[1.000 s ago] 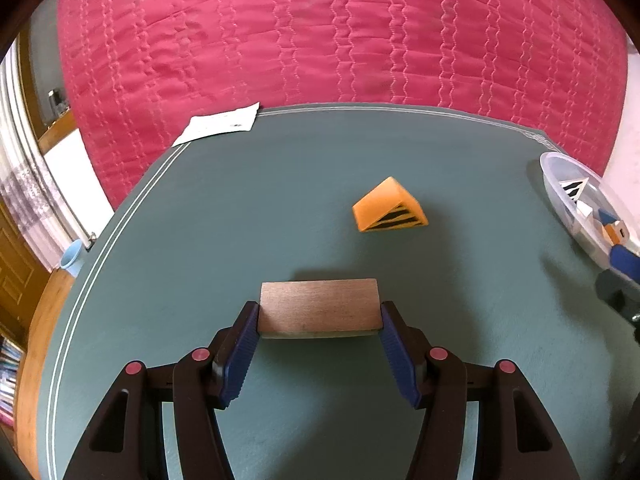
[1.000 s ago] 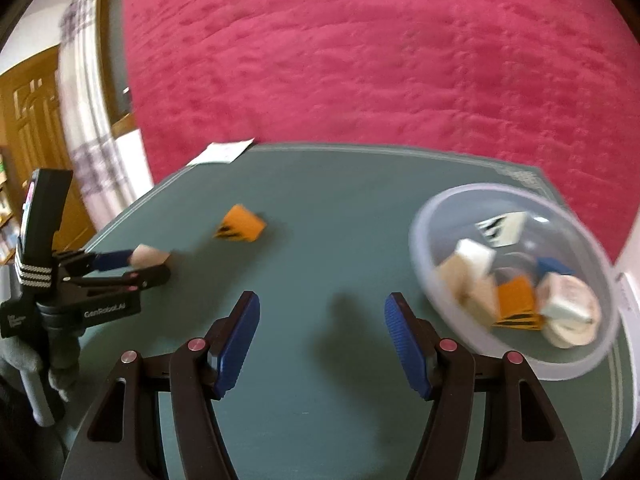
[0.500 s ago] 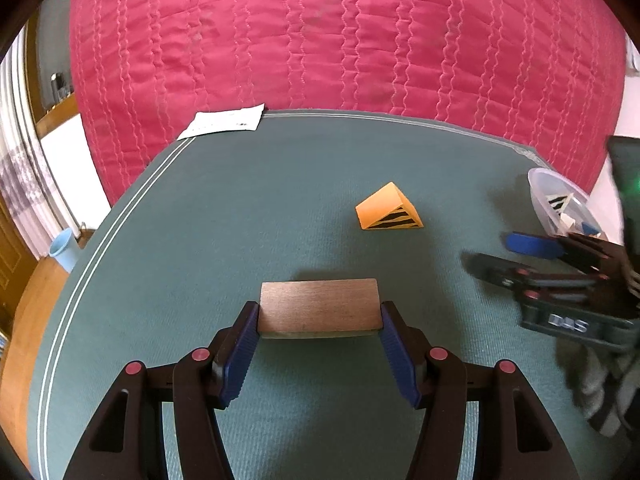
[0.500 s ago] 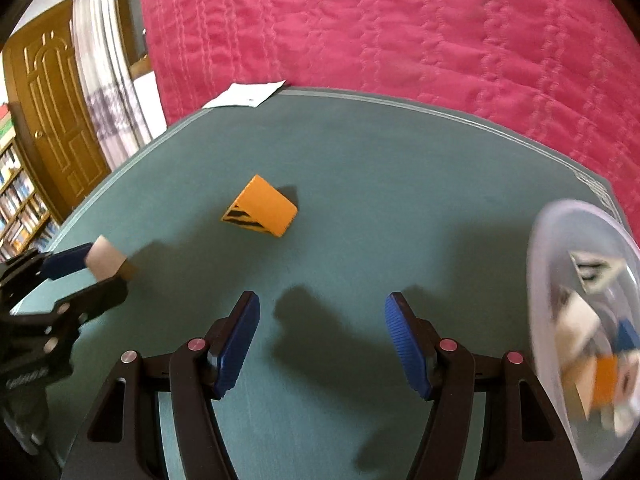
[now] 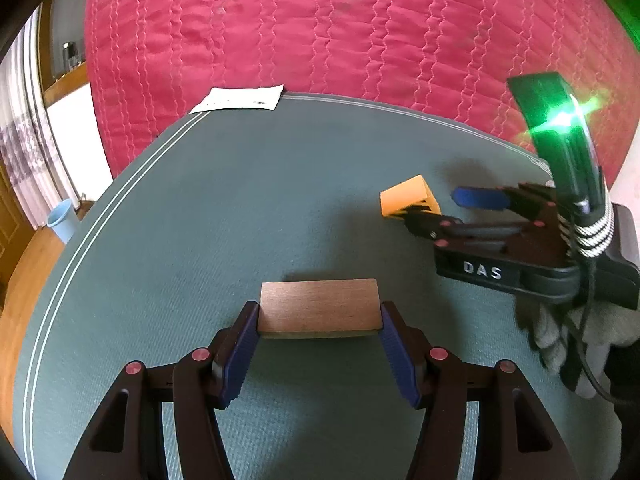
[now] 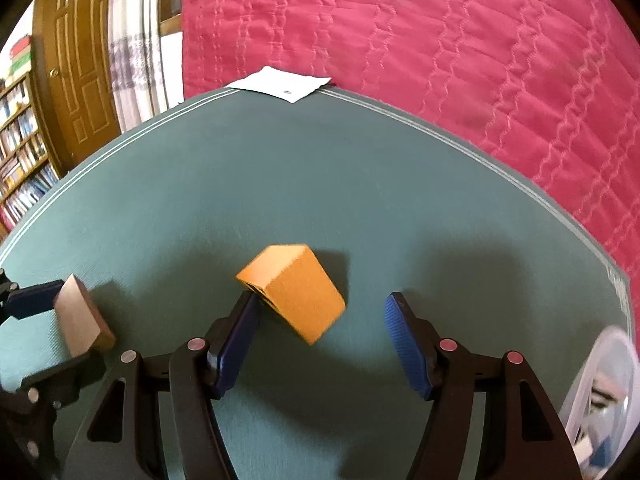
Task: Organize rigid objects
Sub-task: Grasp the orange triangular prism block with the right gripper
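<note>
My left gripper (image 5: 319, 310) is shut on a brown wooden block (image 5: 318, 306), held low over the green table (image 5: 200, 220). In the right wrist view the same block (image 6: 80, 320) shows at the left edge, between that gripper's fingers (image 6: 32, 300). An orange wedge with black stripes (image 6: 294, 288) lies on the table between the pads of my right gripper (image 6: 322, 300), which is open. The left pad is at the wedge's edge and the right pad stands well clear. From the left wrist view, the right gripper (image 5: 444, 208) reaches in from the right around the wedge (image 5: 406, 200).
A clear plastic bowl (image 6: 600, 380) holding several small blocks sits at the table's right edge. A white paper (image 5: 240, 100) lies on the far rim against a red quilt (image 5: 340, 32). A gloved hand (image 5: 568, 332) holds the right gripper. A blue cup (image 5: 64, 220) stands on the floor.
My right gripper has swung left, away from the bowl, and now straddles the orange wedge. The left gripper has stayed put with the wooden block in its grip.
</note>
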Action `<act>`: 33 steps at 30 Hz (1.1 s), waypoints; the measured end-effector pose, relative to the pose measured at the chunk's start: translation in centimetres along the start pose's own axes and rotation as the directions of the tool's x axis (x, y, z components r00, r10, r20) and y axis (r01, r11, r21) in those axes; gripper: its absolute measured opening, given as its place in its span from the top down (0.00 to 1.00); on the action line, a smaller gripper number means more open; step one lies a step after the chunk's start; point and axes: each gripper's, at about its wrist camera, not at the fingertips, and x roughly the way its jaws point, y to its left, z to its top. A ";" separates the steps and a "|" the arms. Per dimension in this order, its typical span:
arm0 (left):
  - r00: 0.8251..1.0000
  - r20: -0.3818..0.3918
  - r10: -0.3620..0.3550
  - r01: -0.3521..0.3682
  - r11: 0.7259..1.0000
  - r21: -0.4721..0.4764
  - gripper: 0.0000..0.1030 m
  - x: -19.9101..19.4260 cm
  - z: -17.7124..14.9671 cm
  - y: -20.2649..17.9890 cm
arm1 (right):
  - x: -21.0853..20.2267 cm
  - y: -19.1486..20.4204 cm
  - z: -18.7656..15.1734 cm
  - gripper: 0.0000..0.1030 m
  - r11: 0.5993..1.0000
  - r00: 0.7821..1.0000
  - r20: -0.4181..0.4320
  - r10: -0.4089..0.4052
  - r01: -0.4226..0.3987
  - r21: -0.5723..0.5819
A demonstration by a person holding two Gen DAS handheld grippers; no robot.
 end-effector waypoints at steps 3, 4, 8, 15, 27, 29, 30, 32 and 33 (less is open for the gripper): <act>1.000 -0.005 0.000 0.000 1.000 -0.004 0.39 0.1 0.0 0.0 | 0.2 0.4 0.2 0.37 1.000 1.000 0.006 0.001 -0.001 -0.010; 1.000 -0.007 0.001 -0.001 1.000 -0.005 0.39 0.2 0.0 0.0 | 0.2 0.4 0.2 0.38 1.000 1.000 0.008 0.005 -0.005 -0.010; 1.000 -0.009 0.000 0.000 1.000 -0.008 0.39 0.3 0.0 0.2 | 0.0 0.7 0.1 0.54 0.999 0.999 0.008 0.033 -0.033 0.002; 1.000 -0.011 0.006 -0.006 1.000 -0.019 0.39 0.4 0.1 0.3 | -0.7 1.8 -0.5 0.66 0.999 0.999 0.009 0.033 -0.033 0.016; 1.000 -0.011 0.015 -0.015 0.999 -0.036 0.39 0.6 0.2 0.7 | -1.8 3.2 -1.7 0.57 0.997 0.997 0.006 0.072 -0.072 0.022; 1.000 -0.012 0.016 -0.016 0.999 -0.039 0.39 0.6 0.2 0.9 | -1.5 3.4 -1.3 0.54 0.997 0.998 0.007 0.066 -0.067 0.024; 1.000 -0.013 0.017 -0.017 0.999 -0.041 0.39 0.6 0.3 1.0 | -1.3 3.3 -1.2 0.54 0.998 0.998 0.008 0.065 -0.065 0.025; 1.000 -0.015 0.018 -0.019 0.999 -0.043 0.39 0.7 0.3 1.0 | -0.9 3.3 -0.8 0.54 0.998 0.999 0.007 0.054 -0.054 0.035; 1.000 -0.017 0.020 -0.021 0.999 -0.044 0.39 0.8 0.3 1.0 | -0.8 3.3 -0.7 0.54 0.998 0.999 0.007 0.052 -0.052 0.040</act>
